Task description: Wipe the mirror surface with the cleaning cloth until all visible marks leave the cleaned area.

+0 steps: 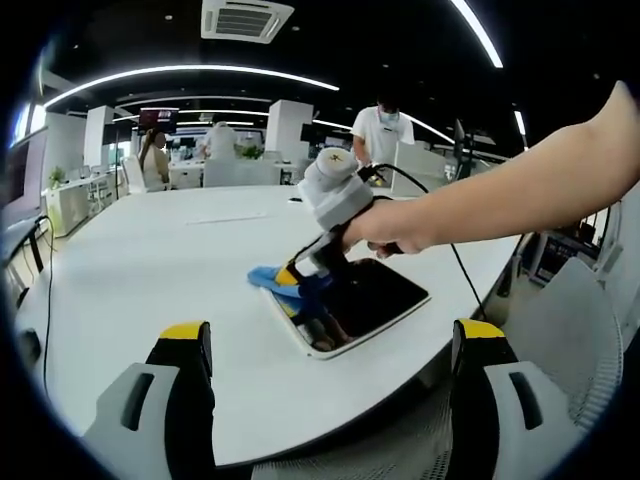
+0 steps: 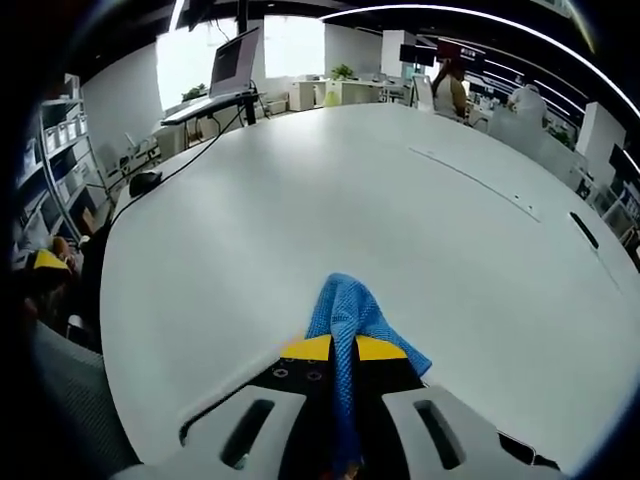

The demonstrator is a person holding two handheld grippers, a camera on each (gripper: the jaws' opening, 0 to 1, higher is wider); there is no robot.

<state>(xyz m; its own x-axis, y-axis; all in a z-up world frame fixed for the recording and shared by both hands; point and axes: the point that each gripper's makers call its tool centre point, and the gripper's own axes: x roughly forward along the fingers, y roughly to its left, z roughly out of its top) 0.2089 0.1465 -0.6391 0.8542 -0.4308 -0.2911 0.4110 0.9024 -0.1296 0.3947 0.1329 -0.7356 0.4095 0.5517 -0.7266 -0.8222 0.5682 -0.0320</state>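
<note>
Grippers (image 1: 330, 345) — grey bodies, black jaws, yellow tips — black cable (image 1: 462, 270).

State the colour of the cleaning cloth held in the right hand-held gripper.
Blue; the woven cleaning cloth shows best in the right gripper view, pinched between yellow-tipped jaws.

A large white oval table (image 1: 150, 270) spans the middle of the left gripper view. At 12 o'clock a ceiling air-conditioning vent (image 1: 246, 18) sits among curved light strips (image 1: 190, 72). A person in a white shirt (image 1: 381, 128) stands at 1 o'clock. In the right gripper view, a laptop (image 2: 232, 62) sits at 11 o'clock and a metal shelving rack (image 2: 62, 150) at 9 o'clock.
</note>
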